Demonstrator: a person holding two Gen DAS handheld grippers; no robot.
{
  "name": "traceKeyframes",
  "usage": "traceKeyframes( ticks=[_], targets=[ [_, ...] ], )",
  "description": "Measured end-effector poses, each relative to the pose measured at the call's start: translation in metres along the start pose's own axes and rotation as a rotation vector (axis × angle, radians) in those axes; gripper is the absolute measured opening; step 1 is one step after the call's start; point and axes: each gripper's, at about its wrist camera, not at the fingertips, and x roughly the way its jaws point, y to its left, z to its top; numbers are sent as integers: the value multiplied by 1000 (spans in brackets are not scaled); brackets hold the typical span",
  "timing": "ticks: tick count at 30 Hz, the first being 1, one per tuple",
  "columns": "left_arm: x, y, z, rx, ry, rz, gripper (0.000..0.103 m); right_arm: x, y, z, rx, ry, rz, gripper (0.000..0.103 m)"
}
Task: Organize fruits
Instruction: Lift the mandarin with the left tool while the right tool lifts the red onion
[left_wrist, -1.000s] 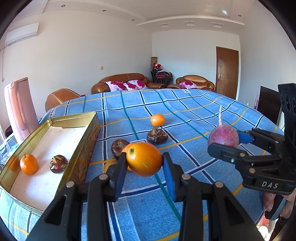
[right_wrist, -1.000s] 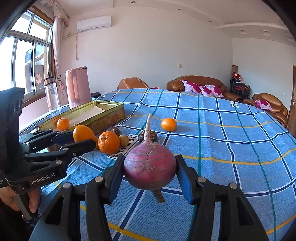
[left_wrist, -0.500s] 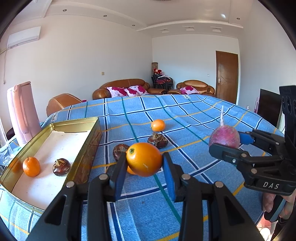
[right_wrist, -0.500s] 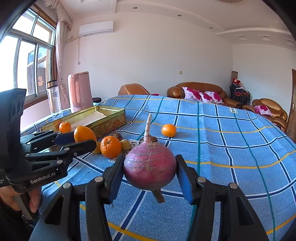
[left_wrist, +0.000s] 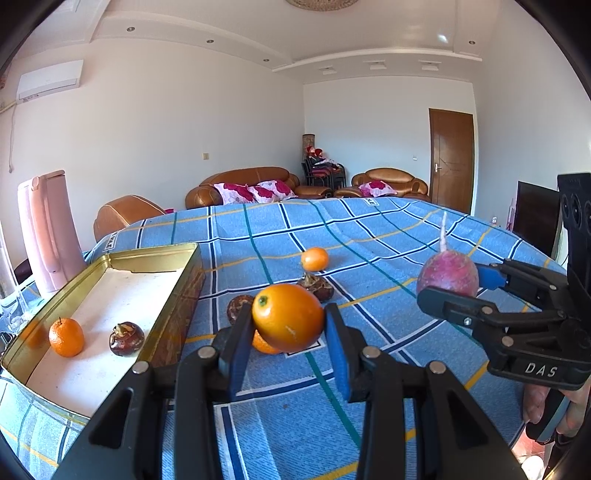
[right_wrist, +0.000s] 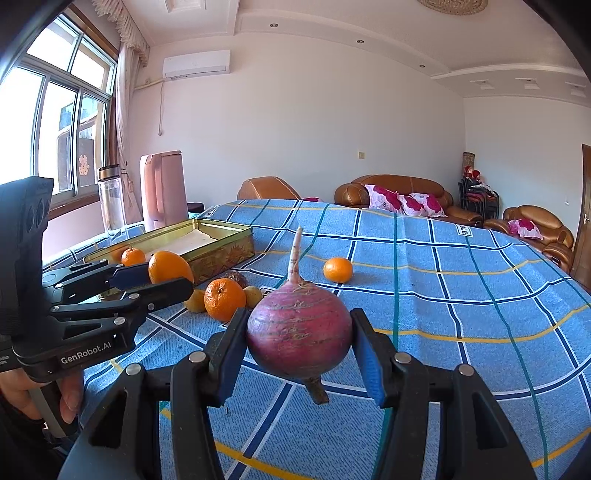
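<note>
The left gripper (left_wrist: 288, 325) clamps an orange (left_wrist: 288, 317) between its jaws, the right gripper (right_wrist: 299, 347) clamps a radish (right_wrist: 299, 332), tin (left_wrist: 155, 258) left of both.

The gold tin (left_wrist: 186, 269) lies open-topped to the left, its floor mostly bare past a tangerine (left_wrist: 66, 337) and a brown bulb (left_wrist: 126, 338) at the near end. Loose fruit (right_wrist: 224, 298) crowds the cloth beside its wall. The right gripper (left_wrist: 452, 282) hangs close alongside. The tablecloth (right_wrist: 461, 295) beyond lies open.
</note>
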Motion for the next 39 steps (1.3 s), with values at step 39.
traceKeyframes(
  ticks=[39],
  targets=[
    [-23, -4, -3, 28, -132, -2, 40, -22, 12, -5, -60, -140, 17, 56]
  ],
)
